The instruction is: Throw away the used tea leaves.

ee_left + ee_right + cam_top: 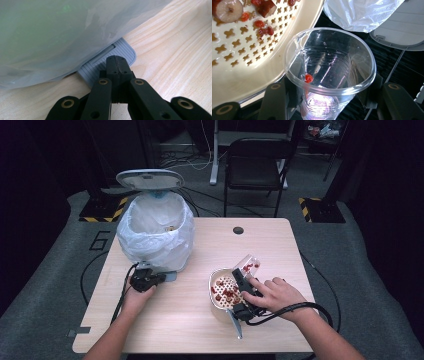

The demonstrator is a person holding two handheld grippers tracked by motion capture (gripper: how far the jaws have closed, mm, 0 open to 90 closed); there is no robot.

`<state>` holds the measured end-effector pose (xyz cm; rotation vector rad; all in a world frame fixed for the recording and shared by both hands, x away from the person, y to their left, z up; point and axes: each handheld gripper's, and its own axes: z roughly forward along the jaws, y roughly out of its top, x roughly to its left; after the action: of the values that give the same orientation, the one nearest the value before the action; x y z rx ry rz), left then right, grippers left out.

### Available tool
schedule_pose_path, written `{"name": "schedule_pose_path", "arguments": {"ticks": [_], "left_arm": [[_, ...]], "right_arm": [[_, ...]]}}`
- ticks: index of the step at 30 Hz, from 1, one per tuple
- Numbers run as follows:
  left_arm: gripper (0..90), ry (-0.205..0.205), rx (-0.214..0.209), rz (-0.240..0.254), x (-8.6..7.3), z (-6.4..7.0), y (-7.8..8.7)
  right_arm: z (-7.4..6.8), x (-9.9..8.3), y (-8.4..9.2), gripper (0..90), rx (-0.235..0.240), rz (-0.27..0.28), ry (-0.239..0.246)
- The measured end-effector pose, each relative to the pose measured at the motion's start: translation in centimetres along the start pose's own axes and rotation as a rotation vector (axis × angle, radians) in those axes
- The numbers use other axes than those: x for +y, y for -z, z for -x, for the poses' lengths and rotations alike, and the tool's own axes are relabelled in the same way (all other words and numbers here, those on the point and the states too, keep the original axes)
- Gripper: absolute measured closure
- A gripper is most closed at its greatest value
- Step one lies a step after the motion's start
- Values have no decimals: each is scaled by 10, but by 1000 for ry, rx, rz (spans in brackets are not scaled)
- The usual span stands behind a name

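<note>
Pale wooden worktop [190, 310] carries a bag-lined bin [156, 232]; left tongs [117, 65], closed empty, press its pedal [117, 53]. Right tongs [327, 100] grip a clear cup [329, 72] tilted over the strainer [257, 62] of red fruit bits [225, 291].

One lined pedal bin [156, 232], one clear plastic cup [329, 72], one cream strainer [223, 290], two tongs, one folding chair [257, 162], one desk [200, 320].

My left gripper [150, 281] sits low at the table's left, jaws pressed fully together, my left hand [134, 297] wrapped behind it. My right gripper [243, 285] points away from me, jaws partly closed and clamped, with my right hand [274, 296] gripping its body, fingers spread.
</note>
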<state>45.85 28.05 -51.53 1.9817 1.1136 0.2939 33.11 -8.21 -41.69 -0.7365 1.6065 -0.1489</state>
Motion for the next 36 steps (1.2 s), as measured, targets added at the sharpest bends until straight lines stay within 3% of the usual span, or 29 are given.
{"name": "schedule_pose_path", "arguments": {"ticks": [19, 23, 24, 26, 29, 35, 36], "left_arm": [[900, 1, -2, -2, 0, 0, 0], [900, 0, 4, 6, 0, 0, 0], [900, -4, 0, -4, 0, -1, 0], [900, 2, 6, 14, 0, 0, -1], [900, 0, -2, -3, 0, 0, 0], [900, 3, 6, 11, 0, 0, -1], [900, 3, 6, 11, 0, 0, -1]], "right_arm": [[2, 0, 1, 462, 2, 8, -18], [7, -3, 1, 461, 35, 39, -83], [5, -4, 2, 461, 43, 38, -170], [6, -4, 3, 461, 51, 42, -241], [10, -7, 5, 461, 68, 61, -320], [13, -9, 5, 461, 49, 62, -398], [12, -9, 6, 461, 30, 53, -413]]}}
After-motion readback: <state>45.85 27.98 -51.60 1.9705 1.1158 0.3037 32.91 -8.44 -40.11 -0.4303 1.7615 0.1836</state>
